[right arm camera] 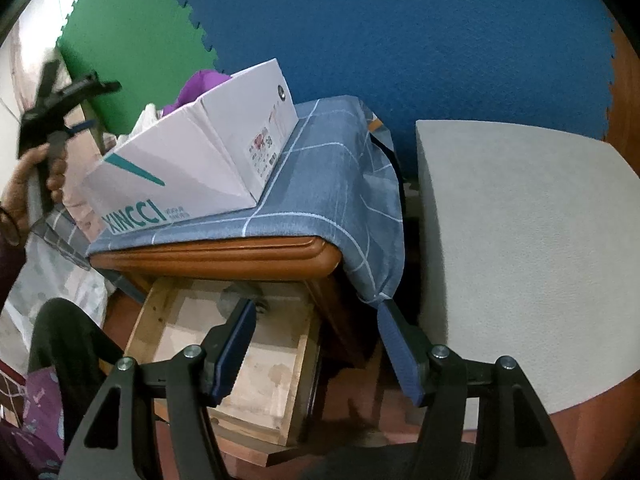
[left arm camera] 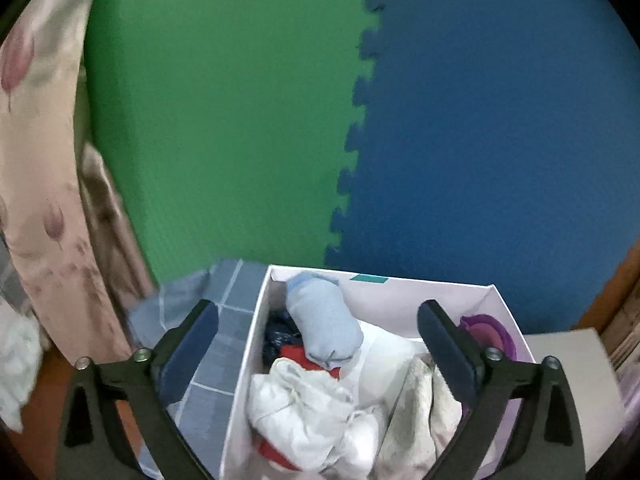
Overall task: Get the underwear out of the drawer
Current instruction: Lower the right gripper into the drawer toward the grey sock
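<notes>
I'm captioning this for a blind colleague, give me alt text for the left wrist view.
The open left gripper hovers empty over a white box of rolled and crumpled clothes, among them a light blue roll. Behind it stands a green and blue foam-mat wall.

White cardboard box (left arm camera: 256,320) cut off by the bottom edge in the left wrist view; crumpled white cloth (left arm camera: 304,412) inside covers most of a red garment (left arm camera: 298,356) and a dark blue one (left arm camera: 280,336). Purple item (left arm camera: 486,332) half hidden behind a claw finger (left arm camera: 448,352). Open wooden drawer (right arm camera: 256,364): its back runs under the wooden counter (right arm camera: 224,254), contents unclear. Left claw (right arm camera: 86,106) motion-blurred in the right wrist view.
</notes>
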`<state>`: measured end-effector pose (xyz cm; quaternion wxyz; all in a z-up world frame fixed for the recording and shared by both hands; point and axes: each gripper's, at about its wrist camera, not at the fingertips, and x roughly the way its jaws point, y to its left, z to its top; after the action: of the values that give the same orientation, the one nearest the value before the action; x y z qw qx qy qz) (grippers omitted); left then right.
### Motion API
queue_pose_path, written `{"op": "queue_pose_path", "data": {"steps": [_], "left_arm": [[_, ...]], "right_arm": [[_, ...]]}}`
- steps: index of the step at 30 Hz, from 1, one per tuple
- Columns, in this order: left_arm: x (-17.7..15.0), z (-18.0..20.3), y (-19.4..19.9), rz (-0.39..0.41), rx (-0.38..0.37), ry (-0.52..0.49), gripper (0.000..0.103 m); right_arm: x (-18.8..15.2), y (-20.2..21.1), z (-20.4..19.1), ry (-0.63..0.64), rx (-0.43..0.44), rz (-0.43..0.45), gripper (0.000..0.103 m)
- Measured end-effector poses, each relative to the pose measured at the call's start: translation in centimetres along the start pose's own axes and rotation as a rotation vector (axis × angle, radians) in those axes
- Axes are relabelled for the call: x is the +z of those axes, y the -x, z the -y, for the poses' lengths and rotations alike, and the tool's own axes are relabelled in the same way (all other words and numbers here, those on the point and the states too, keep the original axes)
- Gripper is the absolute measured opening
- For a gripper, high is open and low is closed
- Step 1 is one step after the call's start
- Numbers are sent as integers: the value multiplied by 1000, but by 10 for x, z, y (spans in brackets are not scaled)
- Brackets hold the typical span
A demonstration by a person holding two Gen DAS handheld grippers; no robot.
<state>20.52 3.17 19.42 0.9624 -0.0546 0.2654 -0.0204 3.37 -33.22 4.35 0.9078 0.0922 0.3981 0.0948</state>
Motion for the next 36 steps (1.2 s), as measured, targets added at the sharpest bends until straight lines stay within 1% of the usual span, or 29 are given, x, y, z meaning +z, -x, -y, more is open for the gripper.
{"op": "queue_pose_path", "data": {"steps": [2, 5, 11, 17, 24, 30, 32, 34, 36], "left_arm": [[-3, 7, 14, 22, 7, -46, 100], [-9, 15, 26, 18, 19, -92, 101], [-21, 17, 38, 5, 22, -118, 101], [-30, 14, 44, -4, 30, -132, 101], [-39, 7, 46, -18, 29, -133, 101], [-53, -5, 44, -46, 47, -136, 101], [-60, -16, 47, -35, 35, -114, 101], [-72, -35, 55, -8, 17, -62, 101], [-87, -61, 68, 42, 7, -3, 101]], "right_arm": [[0, -2, -3, 17, -13, -6, 65], [0, -3, -7, 38, -29, -13, 65], [-1, -5, -16, 82, -57, -17, 65], [-5, -9, -36, 183, -104, -40, 65], [-17, -24, -81, 409, -147, -105, 65], [-33, -43, -122, 569, -93, -173, 65], [-40, -52, -138, 641, -92, -194, 65], [-49, -62, -156, 723, -76, -221, 65], [-56, -77, -171, 778, -40, -259, 65]]}}
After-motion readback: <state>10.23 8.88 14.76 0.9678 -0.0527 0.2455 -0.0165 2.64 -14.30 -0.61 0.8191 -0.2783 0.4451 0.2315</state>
